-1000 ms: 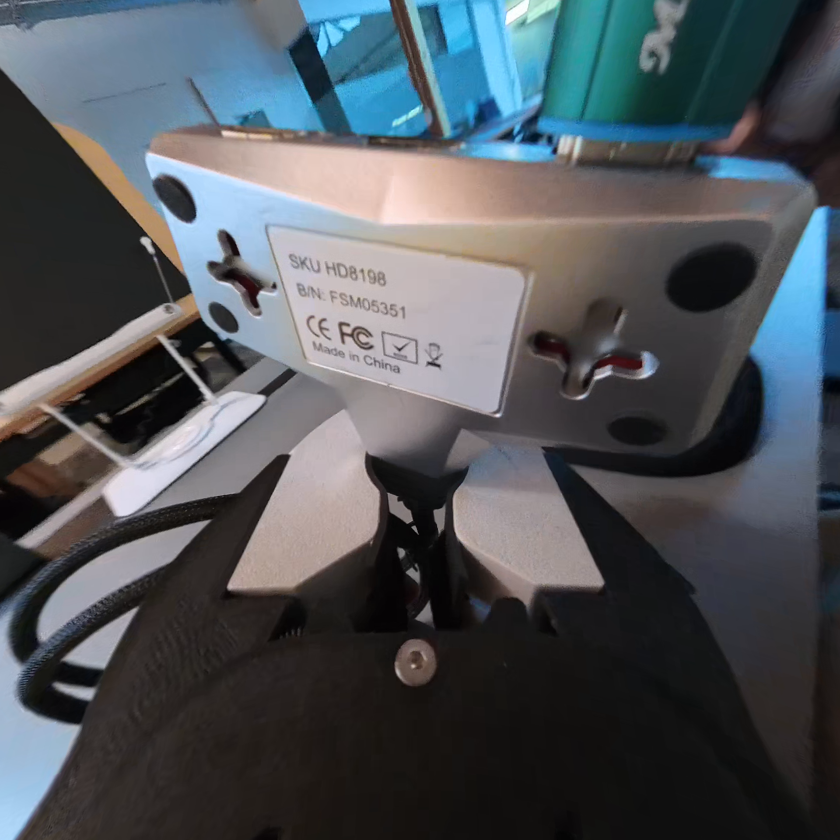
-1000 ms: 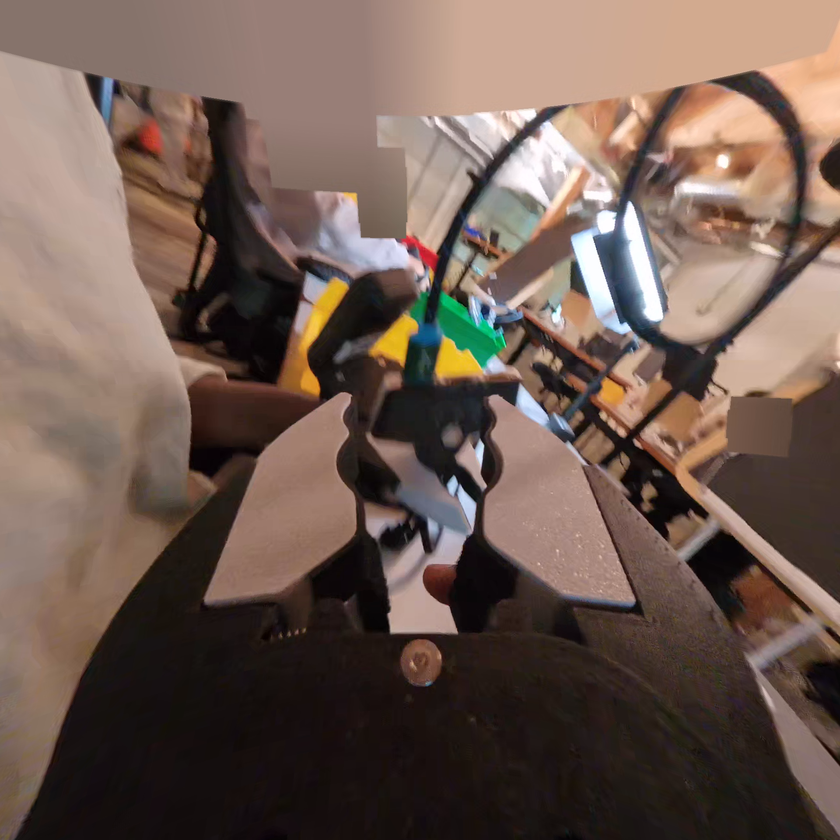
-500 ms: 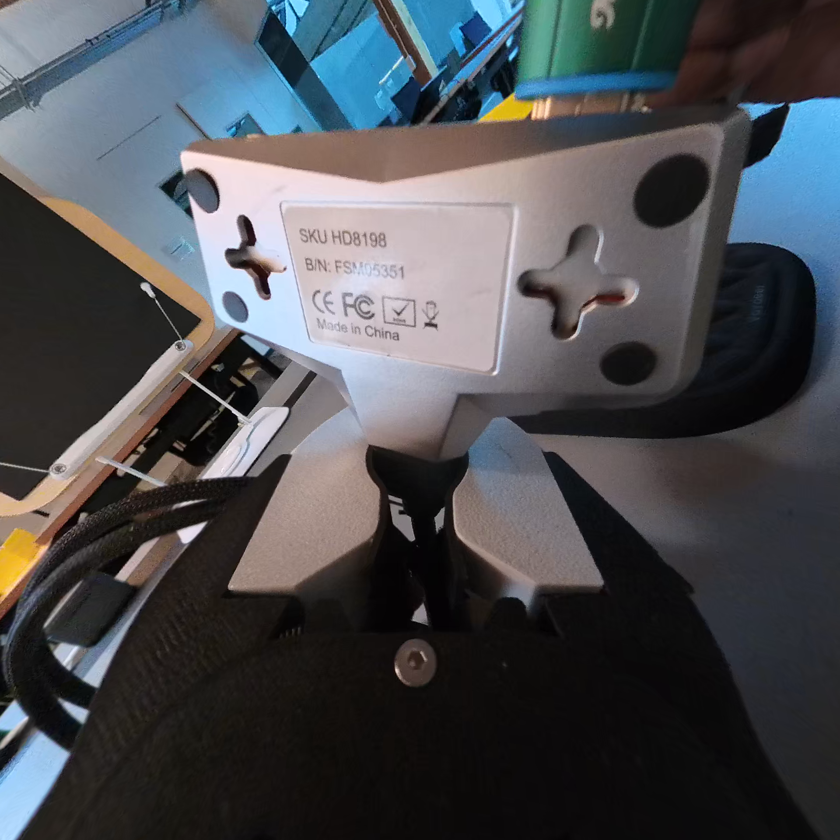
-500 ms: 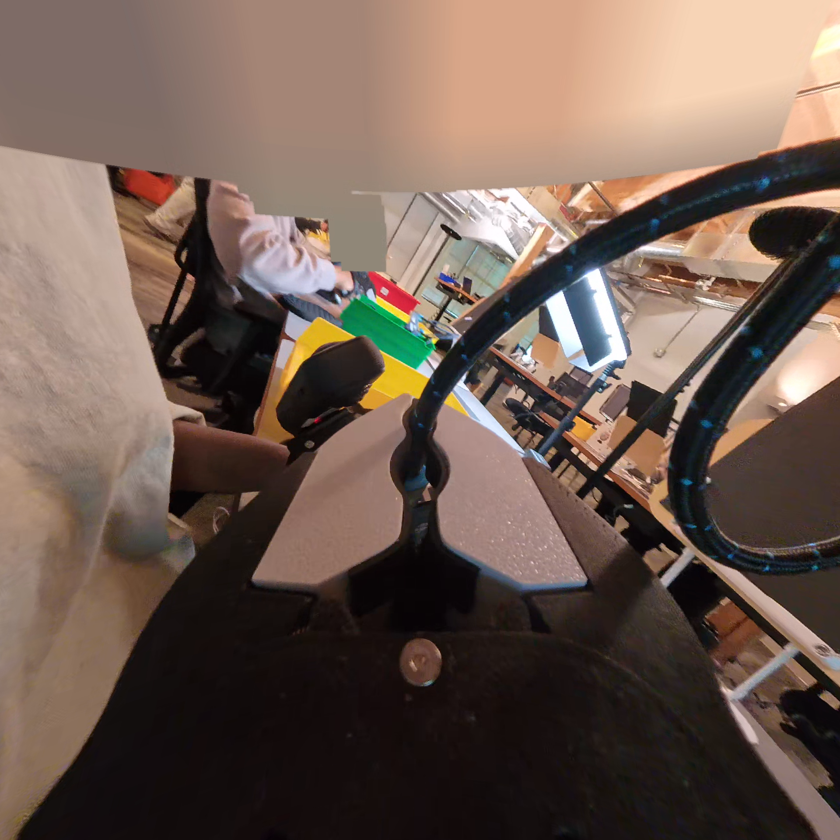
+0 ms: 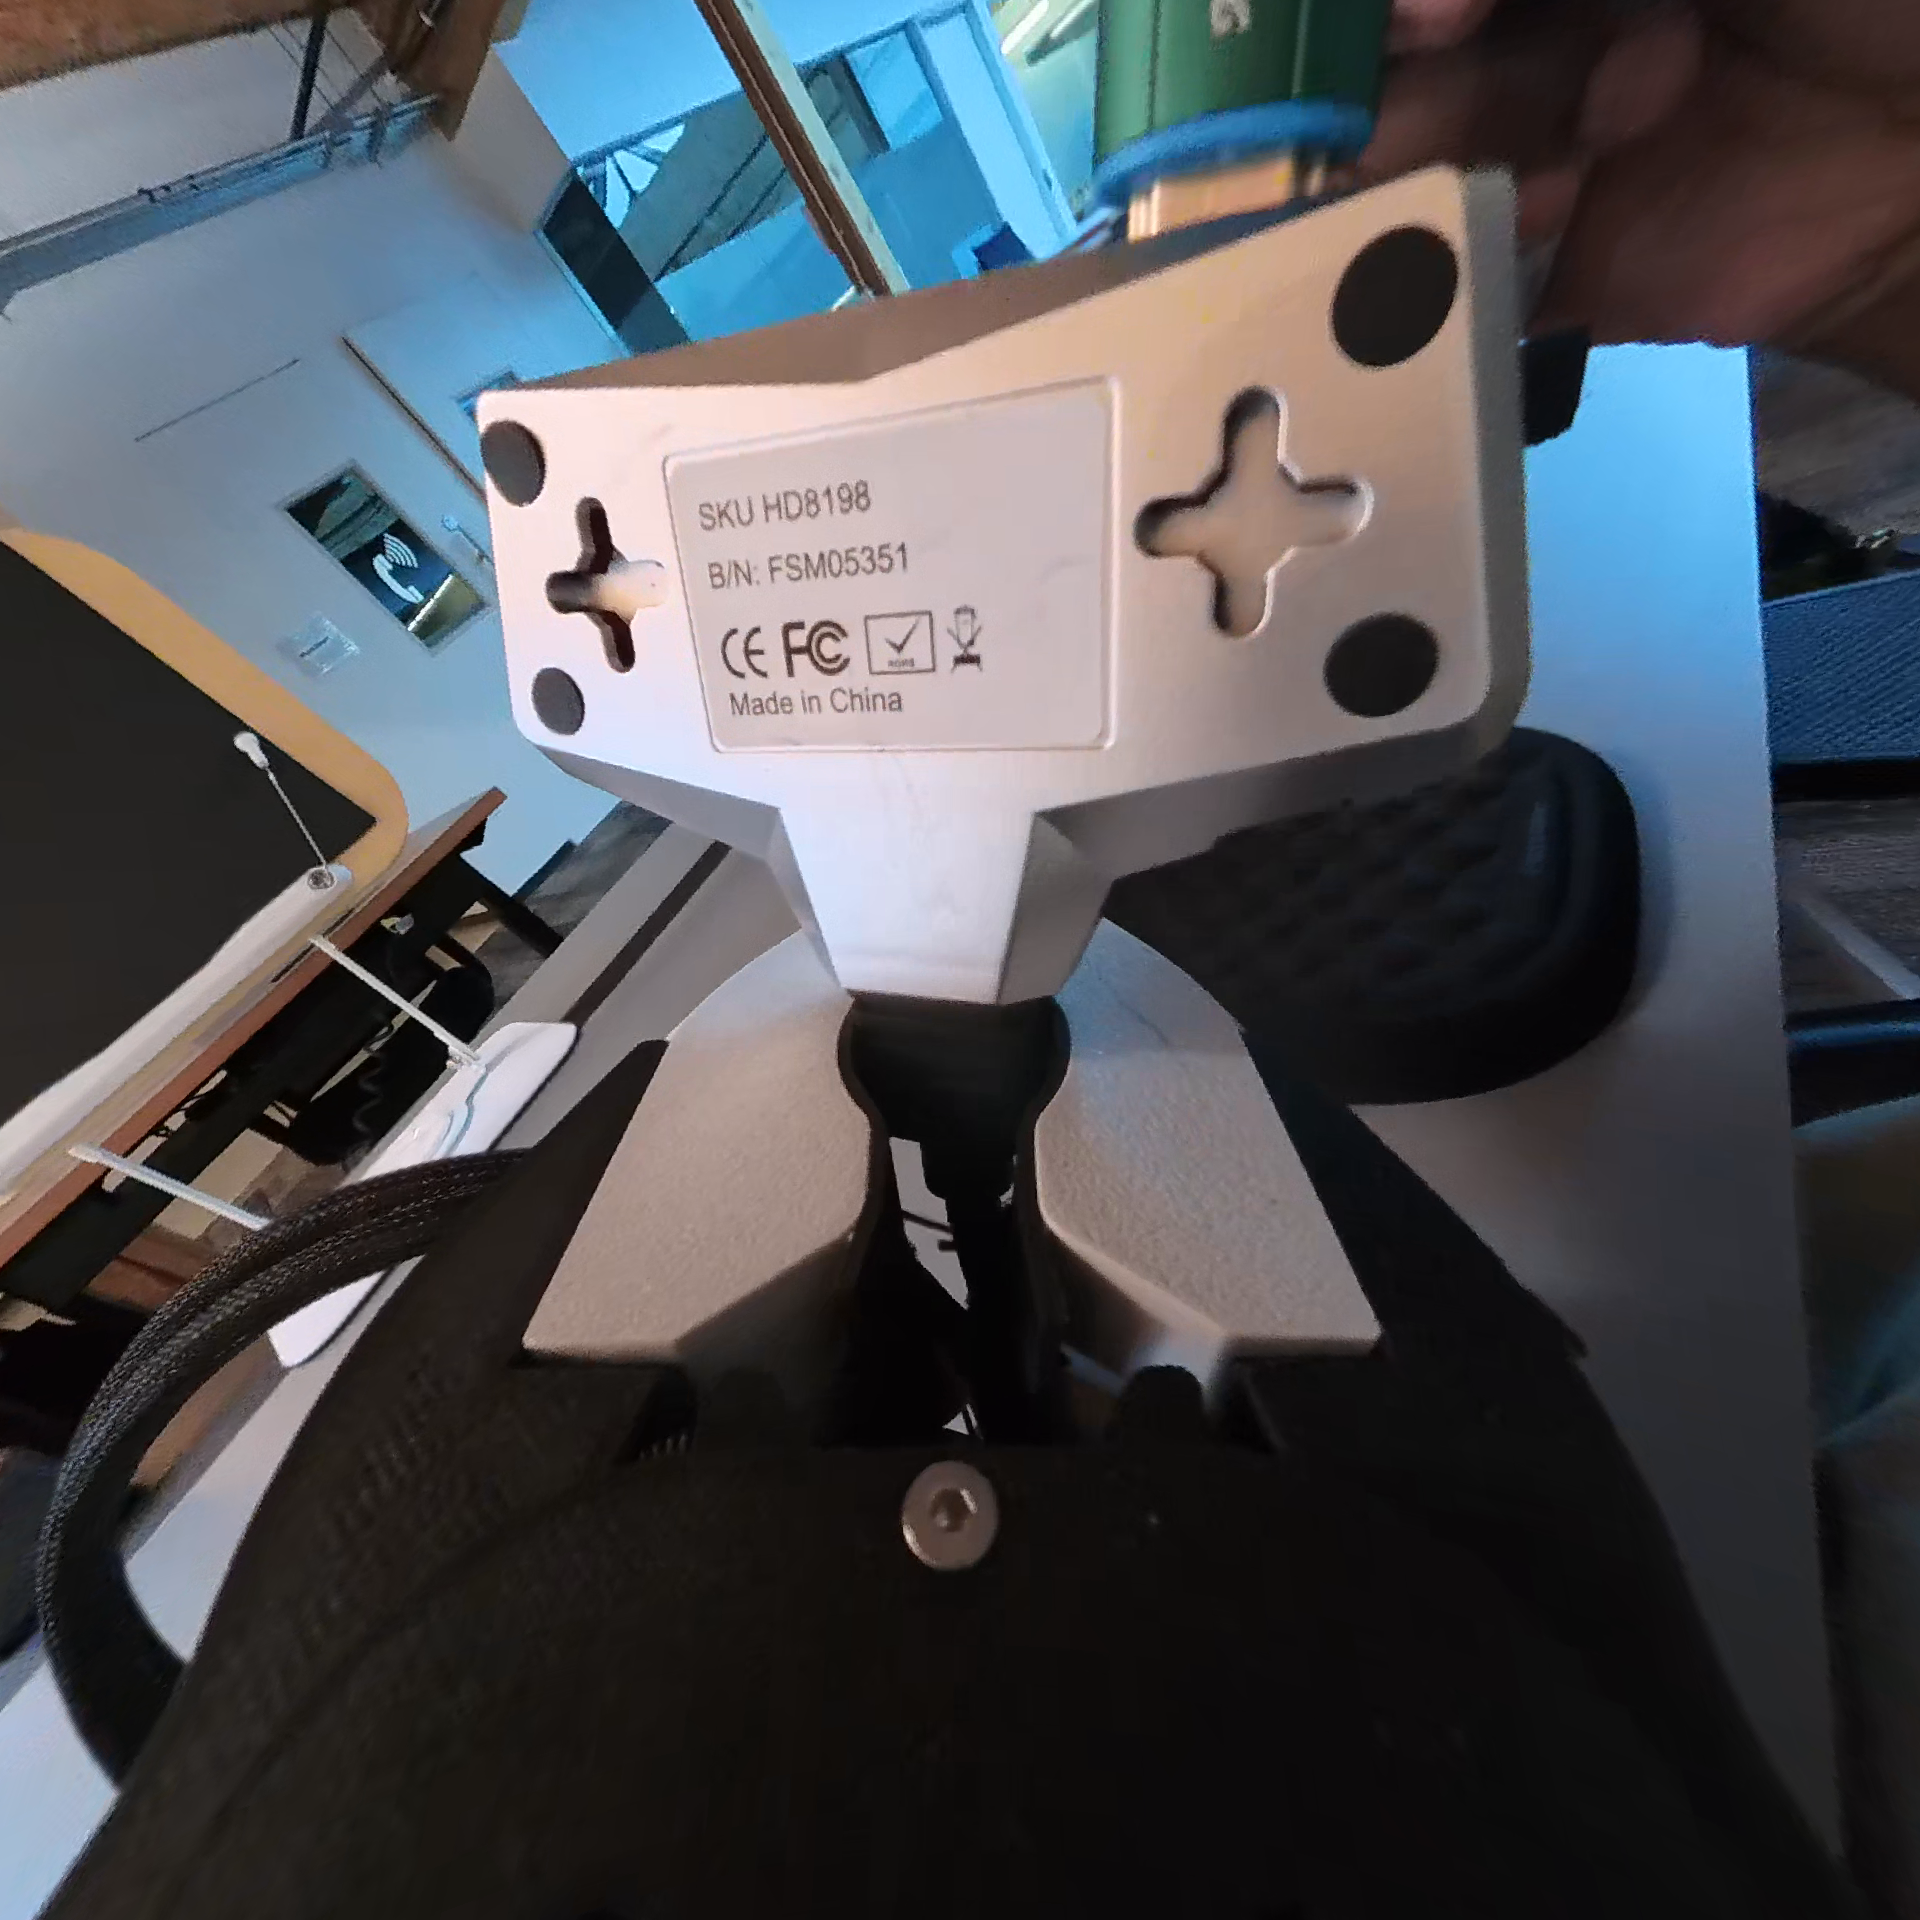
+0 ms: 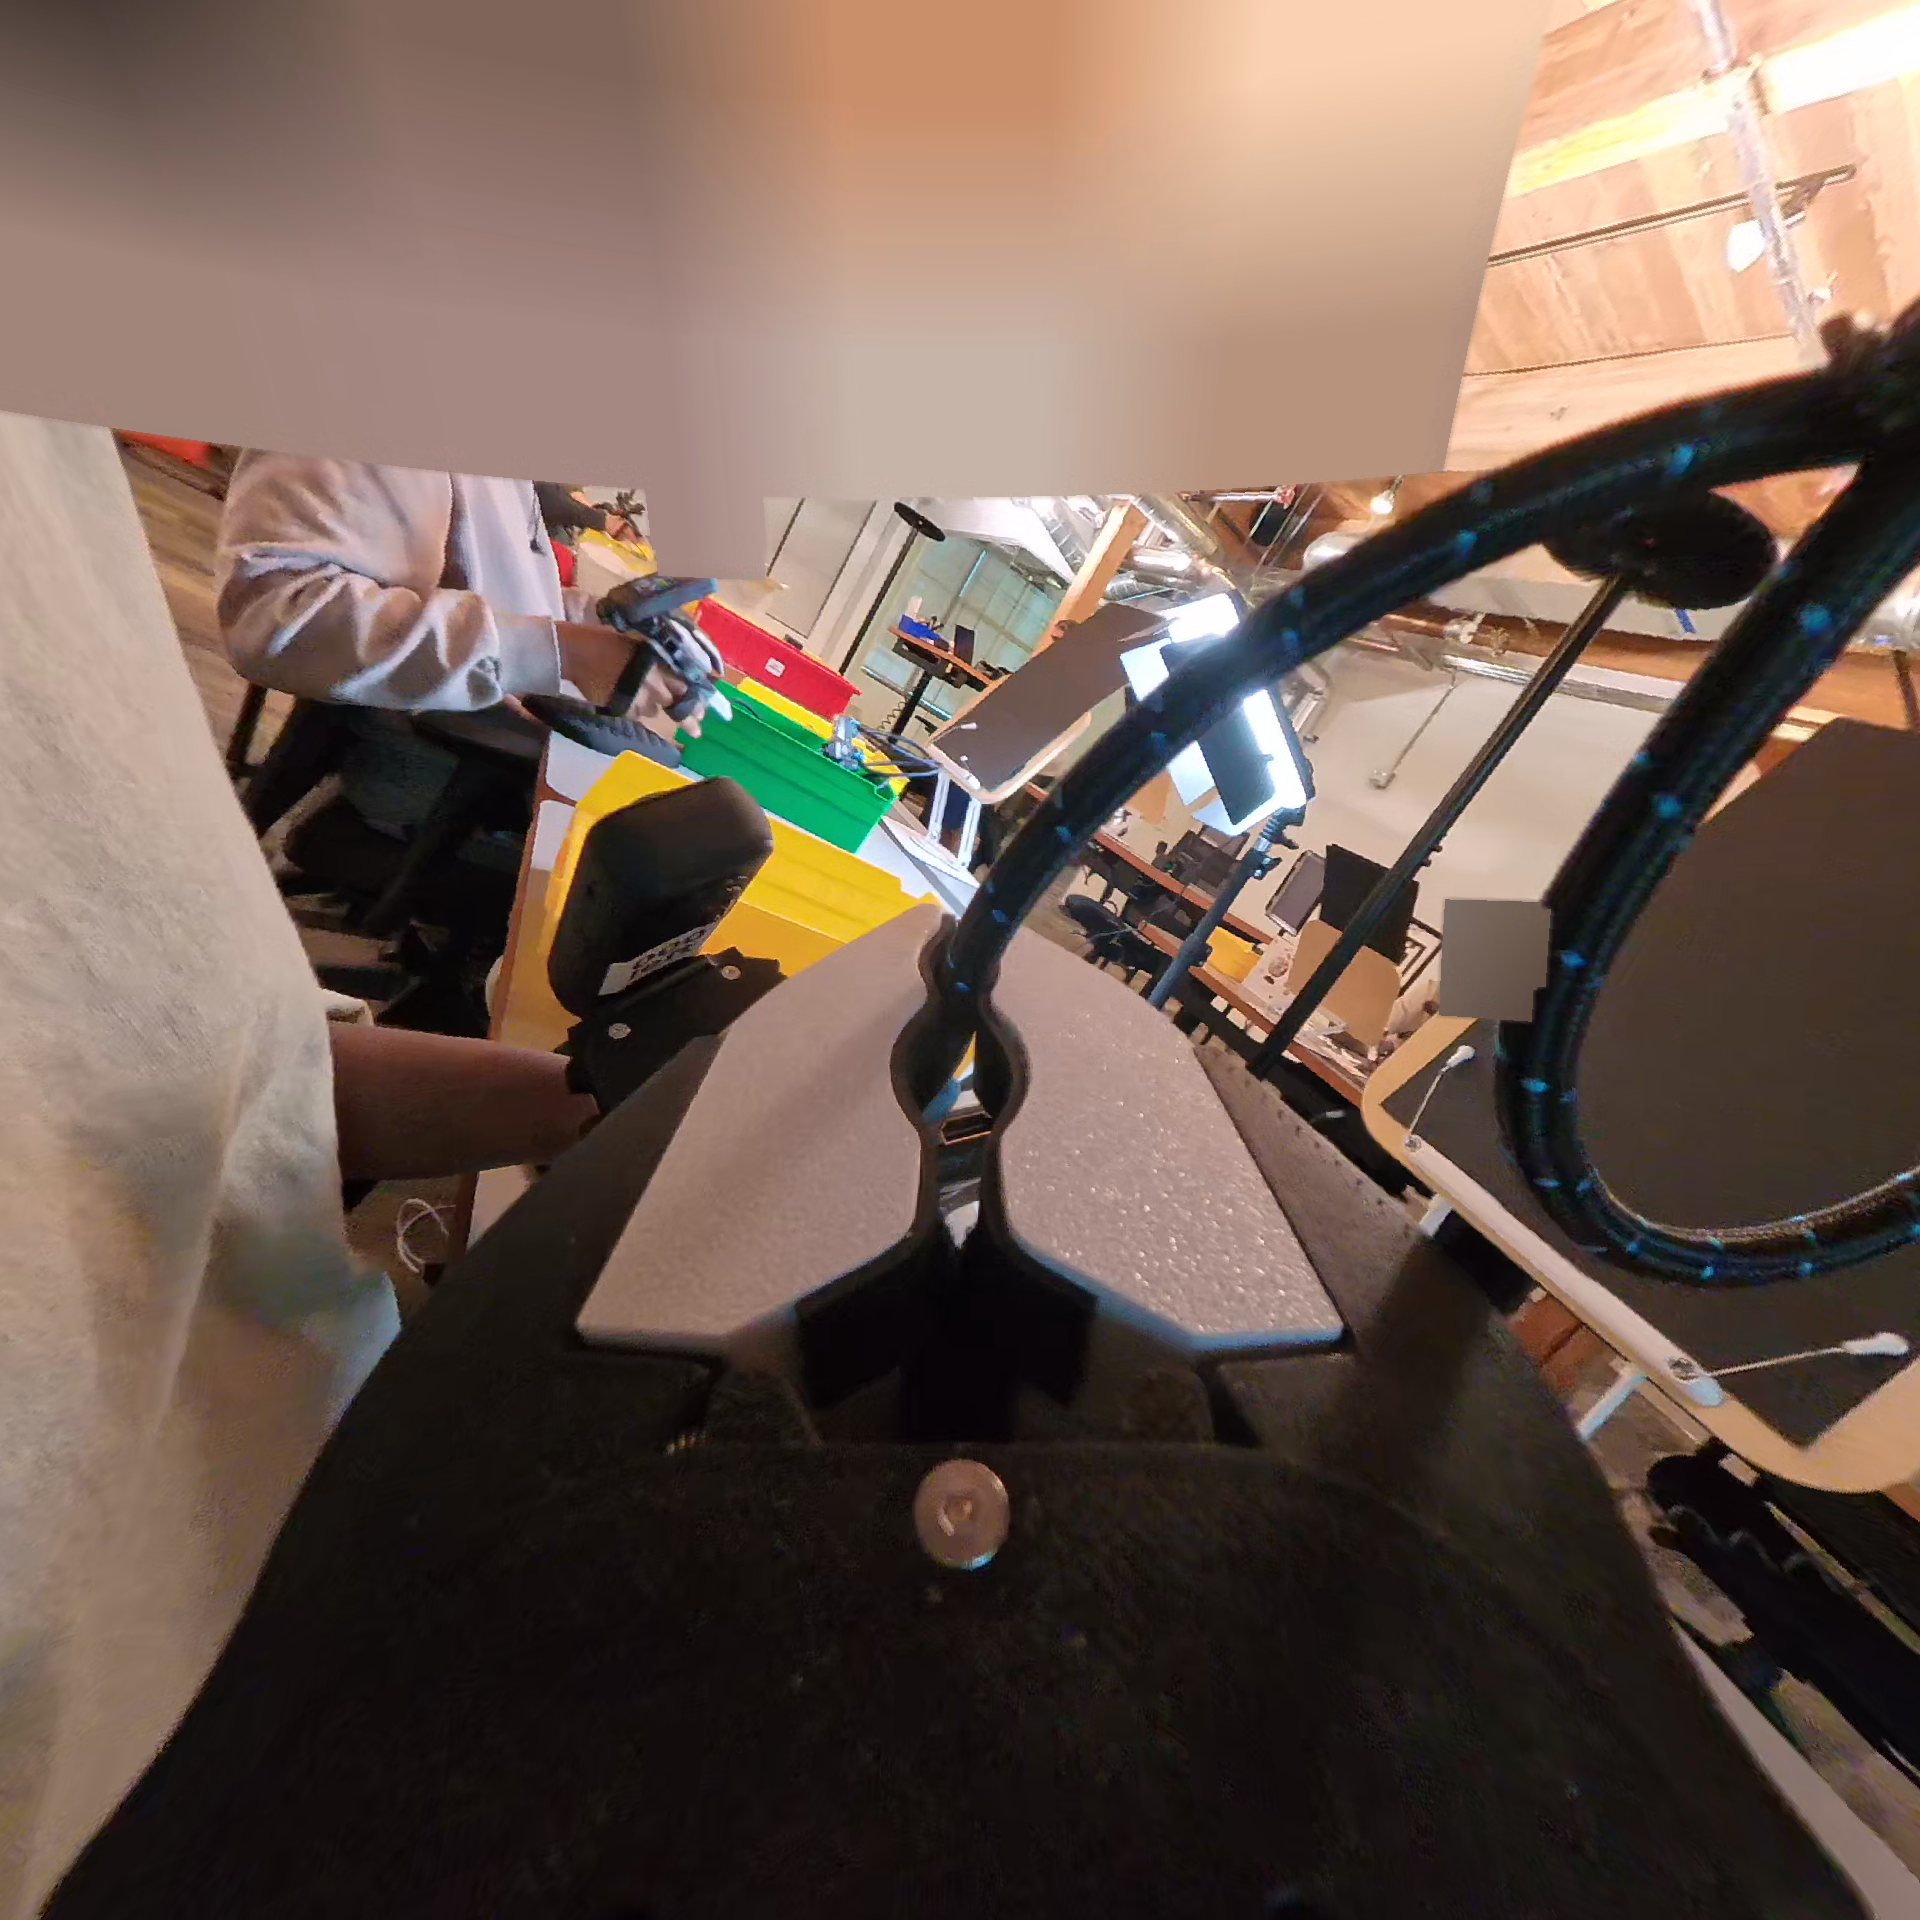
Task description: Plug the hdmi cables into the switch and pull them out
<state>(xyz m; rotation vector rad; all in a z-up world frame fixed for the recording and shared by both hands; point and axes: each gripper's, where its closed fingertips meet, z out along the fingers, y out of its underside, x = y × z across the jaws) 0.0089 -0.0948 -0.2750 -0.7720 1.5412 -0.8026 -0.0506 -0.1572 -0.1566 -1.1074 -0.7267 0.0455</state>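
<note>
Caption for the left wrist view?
Left gripper clamps the switch's black cord; green plug seated on top.

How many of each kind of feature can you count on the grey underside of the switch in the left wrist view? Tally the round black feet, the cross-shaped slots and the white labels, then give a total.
On the underside of the switch:
round black feet: 4
cross-shaped slots: 2
white label: 1
Total: 7
</note>
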